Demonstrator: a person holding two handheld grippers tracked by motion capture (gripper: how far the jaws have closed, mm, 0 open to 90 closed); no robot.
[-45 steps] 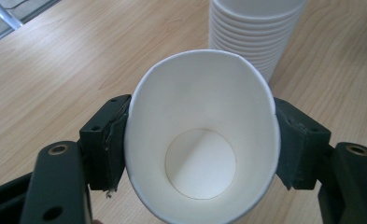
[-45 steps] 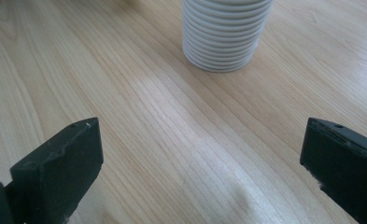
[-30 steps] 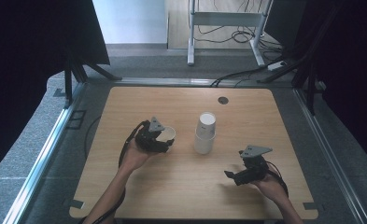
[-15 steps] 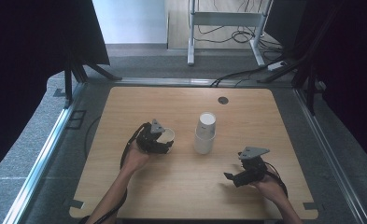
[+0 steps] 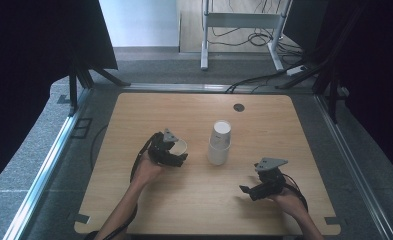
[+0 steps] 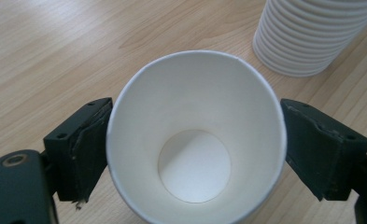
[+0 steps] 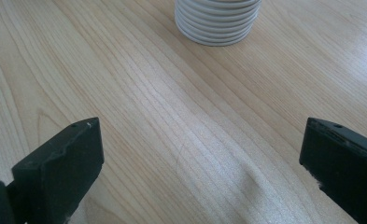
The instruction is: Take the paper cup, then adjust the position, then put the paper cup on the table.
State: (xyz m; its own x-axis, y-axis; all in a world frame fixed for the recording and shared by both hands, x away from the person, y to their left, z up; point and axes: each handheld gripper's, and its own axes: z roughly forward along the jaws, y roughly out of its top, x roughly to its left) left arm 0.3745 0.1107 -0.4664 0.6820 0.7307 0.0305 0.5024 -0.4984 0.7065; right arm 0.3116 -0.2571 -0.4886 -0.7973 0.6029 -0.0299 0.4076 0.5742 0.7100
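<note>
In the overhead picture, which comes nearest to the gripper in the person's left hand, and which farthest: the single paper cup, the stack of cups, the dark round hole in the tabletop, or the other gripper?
1. Single paper cup: between the jaws of the left gripper, which have just been opening.
2. Stack of cups: just to its right, mid-table.
3. Right gripper: farther right, toward the near edge.
4. Dark round hole: near the far edge. It is only slightly farther than the right gripper.

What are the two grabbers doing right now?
Left gripper: jaws just been opening, paper cup between them, pads barely touching it.
Right gripper: open, holding nothing.
</note>
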